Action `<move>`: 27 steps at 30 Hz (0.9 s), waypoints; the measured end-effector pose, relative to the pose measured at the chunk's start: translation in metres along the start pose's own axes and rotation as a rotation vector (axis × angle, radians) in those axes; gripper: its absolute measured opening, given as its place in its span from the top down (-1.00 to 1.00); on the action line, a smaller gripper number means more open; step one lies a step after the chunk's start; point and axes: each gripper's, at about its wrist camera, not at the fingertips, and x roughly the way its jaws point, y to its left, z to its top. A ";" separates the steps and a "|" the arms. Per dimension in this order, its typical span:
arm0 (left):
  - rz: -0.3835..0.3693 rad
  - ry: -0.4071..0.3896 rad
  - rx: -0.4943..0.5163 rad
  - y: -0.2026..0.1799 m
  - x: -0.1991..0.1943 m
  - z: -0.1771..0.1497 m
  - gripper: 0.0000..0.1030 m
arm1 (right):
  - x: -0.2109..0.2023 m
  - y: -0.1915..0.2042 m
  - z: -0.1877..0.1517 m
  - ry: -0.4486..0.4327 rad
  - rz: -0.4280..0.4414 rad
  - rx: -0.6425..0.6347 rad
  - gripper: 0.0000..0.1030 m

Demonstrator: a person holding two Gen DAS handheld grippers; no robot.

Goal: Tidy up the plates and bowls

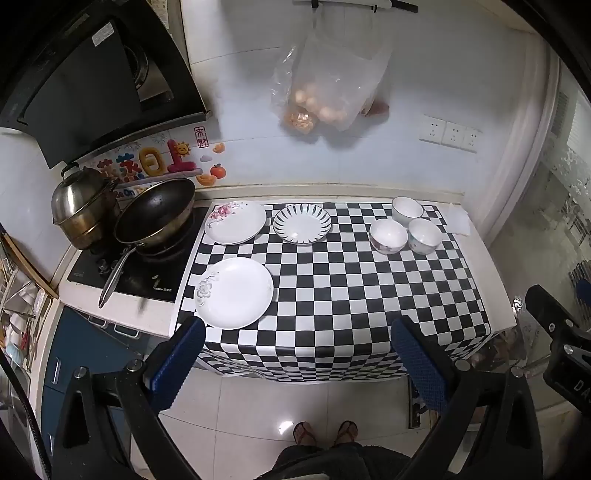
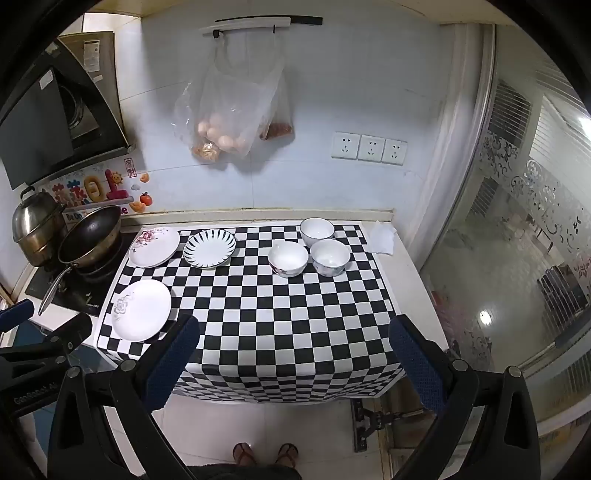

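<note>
1. A kitchen bench (image 1: pixel 495 295) under a checkered cloth (image 1: pixel 332 295) carries three plates and three bowls. Both grippers hang in front of it above the floor, and neither touches a dish.

2. The left gripper (image 1: pixel 295 350) has its blue-padded fingers (image 1: pixel 177 362) wide apart, holding nothing. The right gripper (image 2: pixel 291 354) is the same, its fingers (image 2: pixel 173 362) spread and empty.

3. The plates sit on the left of the cloth. A white plate (image 1: pixel 233 292) lies nearest the front edge. A pink-flowered plate (image 1: pixel 235 222) and a striped plate (image 1: pixel 302 224) lie side by side at the back.

4. The bowls cluster at the back right: a rear bowl (image 1: pixel 407 209), a left bowl (image 1: pixel 388 236) and a right bowl (image 1: pixel 424 236), standing close together, all upright and apart from the plates.

5. The dishes look like glazed ceramic. They are likely stiff, smooth, fairly heavy and breakable. A plate probably has to be pinched at its rim, one finger above and one below. A bowl is best taken by its wall, one finger inside.

6. Only the left view shows the blue cabinet (image 1: pixel 74 350) below the stove (image 1: pixel 129 273), and the right gripper at the frame's edge.

7. Only the right view shows the whole wall rail (image 2: pixel 258 24) and the glass door (image 2: pixel 517 240).
</note>
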 end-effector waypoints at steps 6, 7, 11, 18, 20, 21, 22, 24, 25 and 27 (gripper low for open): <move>0.001 0.004 0.001 0.000 0.000 0.000 -1.00 | -0.002 0.000 0.000 -0.004 0.008 -0.001 -1.00; 0.001 0.005 0.002 0.000 0.000 0.000 -1.00 | -0.002 0.000 0.000 -0.006 0.009 -0.002 -1.00; 0.003 0.001 0.002 0.000 0.000 0.000 -1.00 | -0.002 -0.002 -0.001 0.001 -0.001 0.006 -1.00; -0.005 -0.012 0.002 0.004 -0.008 -0.003 -1.00 | -0.004 -0.001 -0.001 -0.007 -0.007 0.002 -1.00; -0.005 -0.014 0.008 0.002 -0.008 0.001 -1.00 | -0.004 0.000 -0.002 -0.008 -0.007 0.001 -1.00; -0.005 -0.015 0.008 0.002 -0.008 0.002 -1.00 | -0.002 0.001 0.000 -0.006 -0.004 0.002 -1.00; -0.006 -0.016 0.007 0.002 -0.008 0.002 -1.00 | -0.009 -0.001 0.001 -0.007 -0.011 0.020 -1.00; -0.009 -0.016 0.008 0.002 -0.008 0.003 -1.00 | -0.009 -0.001 0.001 -0.007 -0.010 0.017 -1.00; -0.008 -0.016 0.009 0.001 -0.008 0.003 -1.00 | -0.009 -0.002 0.001 -0.008 -0.010 0.016 -1.00; -0.007 -0.019 0.012 -0.001 -0.008 0.004 -1.00 | -0.009 -0.002 0.002 -0.007 -0.010 0.014 -1.00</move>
